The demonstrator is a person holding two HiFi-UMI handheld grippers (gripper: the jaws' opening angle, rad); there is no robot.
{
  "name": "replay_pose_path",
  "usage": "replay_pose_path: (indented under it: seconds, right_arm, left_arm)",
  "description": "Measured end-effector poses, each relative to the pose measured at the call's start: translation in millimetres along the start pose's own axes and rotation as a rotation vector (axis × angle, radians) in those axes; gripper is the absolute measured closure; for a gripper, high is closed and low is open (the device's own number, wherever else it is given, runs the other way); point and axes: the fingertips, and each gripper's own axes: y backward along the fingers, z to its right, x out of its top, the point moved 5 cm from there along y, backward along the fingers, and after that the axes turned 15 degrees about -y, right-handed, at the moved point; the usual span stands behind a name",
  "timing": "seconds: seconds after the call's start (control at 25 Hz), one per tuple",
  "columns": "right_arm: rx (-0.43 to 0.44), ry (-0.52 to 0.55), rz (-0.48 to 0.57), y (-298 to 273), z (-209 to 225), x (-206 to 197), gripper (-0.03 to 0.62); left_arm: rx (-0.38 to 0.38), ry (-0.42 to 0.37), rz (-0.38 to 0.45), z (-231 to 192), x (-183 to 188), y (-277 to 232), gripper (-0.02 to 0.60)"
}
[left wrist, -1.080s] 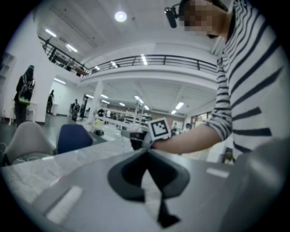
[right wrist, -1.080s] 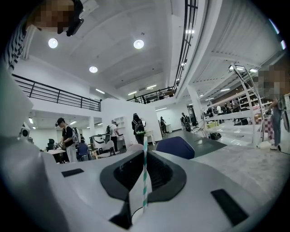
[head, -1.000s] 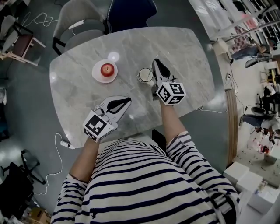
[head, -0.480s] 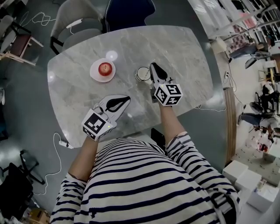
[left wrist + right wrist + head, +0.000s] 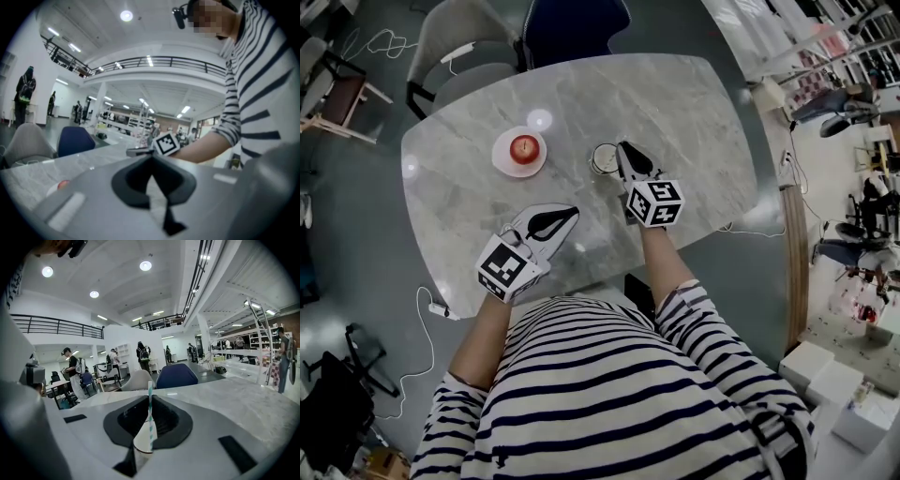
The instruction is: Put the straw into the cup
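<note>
A white cup (image 5: 602,157) stands near the middle of the marble table (image 5: 694,112). My right gripper (image 5: 622,150) is just right of the cup, its tips at the rim. In the right gripper view a teal-and-white striped straw (image 5: 150,413) stands upright, with my right gripper (image 5: 150,398) shut on it. The cup (image 5: 142,439) shows through the gap below, and the straw's lower end overlaps it. Whether that end is inside the cup is unclear. My left gripper (image 5: 572,213) rests shut and empty near the table's front edge, its jaws (image 5: 151,159) meeting with nothing between them.
A red apple (image 5: 524,147) lies on a white plate (image 5: 503,159) to the left of the cup. Two chairs (image 5: 572,28) stand at the table's far side. A white cable (image 5: 427,305) trails on the floor at the left. People stand at desks far back.
My right gripper has shifted slightly left and nearer, closer to the cup, with the straw in it. The left gripper has stayed put.
</note>
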Motion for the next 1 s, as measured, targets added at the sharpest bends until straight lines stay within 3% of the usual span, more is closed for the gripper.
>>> replay_pose_path:
  seconds: [1.0]
  right_arm:
    - [-0.049, 0.016, -0.047, 9, 3, 2, 0.585]
  left_arm:
    - [-0.01, 0.004, 0.021, 5, 2, 0, 0.575]
